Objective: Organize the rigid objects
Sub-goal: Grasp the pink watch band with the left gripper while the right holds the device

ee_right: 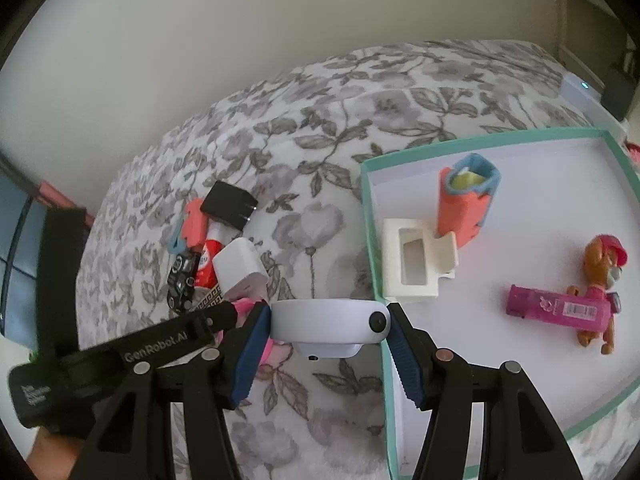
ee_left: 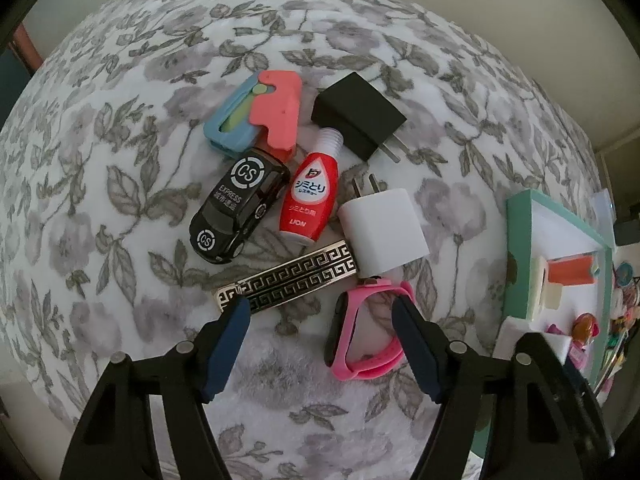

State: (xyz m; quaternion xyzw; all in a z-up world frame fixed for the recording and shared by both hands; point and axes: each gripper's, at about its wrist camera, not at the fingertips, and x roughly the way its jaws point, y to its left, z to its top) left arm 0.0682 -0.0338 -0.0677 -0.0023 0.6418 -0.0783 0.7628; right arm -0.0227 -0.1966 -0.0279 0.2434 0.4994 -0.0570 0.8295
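Note:
A pile lies on the floral blanket: a blue and coral plastic piece [ee_left: 256, 116], a black charger [ee_left: 358, 114], a red bottle [ee_left: 310, 196], a black toy car [ee_left: 240, 208], a white charger [ee_left: 382, 232], a patterned metal bar [ee_left: 288, 280] and a pink wristband [ee_left: 368, 340]. My left gripper [ee_left: 319, 308] points down over the bar and the band, open; one fingertip is at the bar's end, the other over the band. My right gripper [ee_right: 328, 316] is shut on a white oval device [ee_right: 328, 318], held over the near left rim of the teal-edged box [ee_right: 480, 136].
The box holds a coral and blue holder [ee_right: 464, 204], a white holder [ee_right: 412, 264], a pink tube [ee_right: 556, 306] and a toy dog figure [ee_right: 600, 276]. The left gripper's black body [ee_right: 160, 344] crosses the right wrist view. A wall stands behind the blanket.

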